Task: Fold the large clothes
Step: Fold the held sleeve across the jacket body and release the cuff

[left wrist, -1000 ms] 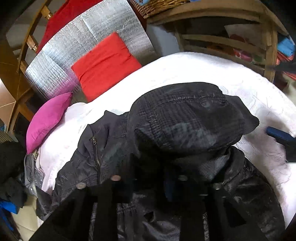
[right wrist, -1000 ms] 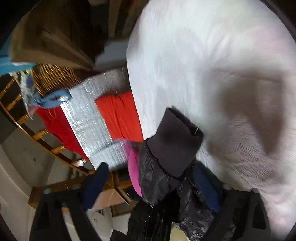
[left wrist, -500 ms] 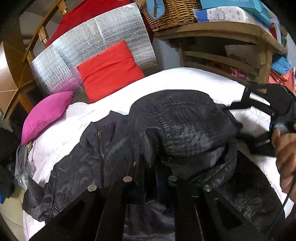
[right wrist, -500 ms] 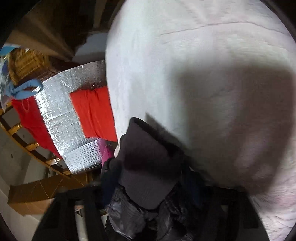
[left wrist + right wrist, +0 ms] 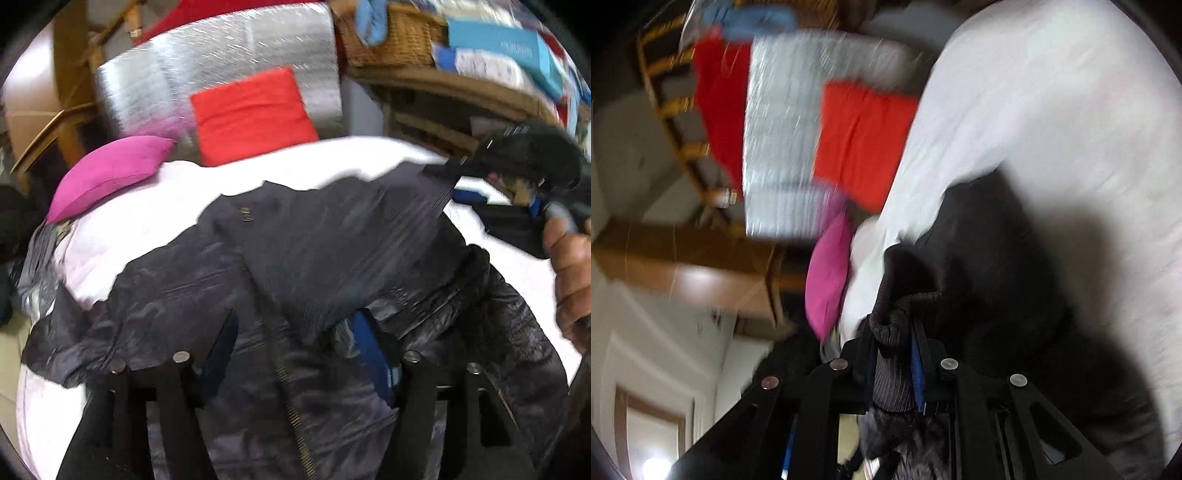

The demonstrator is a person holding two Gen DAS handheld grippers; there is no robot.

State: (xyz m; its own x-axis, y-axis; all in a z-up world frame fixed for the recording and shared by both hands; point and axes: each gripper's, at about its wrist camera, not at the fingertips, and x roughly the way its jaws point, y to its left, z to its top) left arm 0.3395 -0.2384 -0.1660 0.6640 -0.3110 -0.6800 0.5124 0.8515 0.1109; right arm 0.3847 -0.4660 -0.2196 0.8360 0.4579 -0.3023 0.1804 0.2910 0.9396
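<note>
A black jacket (image 5: 317, 258) with a front zipper lies across the white bed (image 5: 155, 206). My left gripper (image 5: 299, 343) is open, its blue-padded fingers (image 5: 373, 350) spread over the jacket's lower front. My right gripper (image 5: 892, 350) is shut on the jacket's ribbed cuff (image 5: 897, 332) and holds the sleeve up. In the left wrist view the right gripper (image 5: 517, 177) is at the far right, pulling the sleeve taut across the jacket. The frames are motion-blurred.
A red cushion (image 5: 251, 114) and a pink cushion (image 5: 107, 173) lie at the head of the bed against a silver foil panel (image 5: 221, 66). A wooden shelf with a wicker basket (image 5: 391, 40) and boxes stands at the back right. Dark clothes (image 5: 11, 229) hang off the left.
My left gripper has opened and let go of the jacket. My right gripper has closed on the cuff and pulled the sleeve out to the right, flattening the bunched jacket.
</note>
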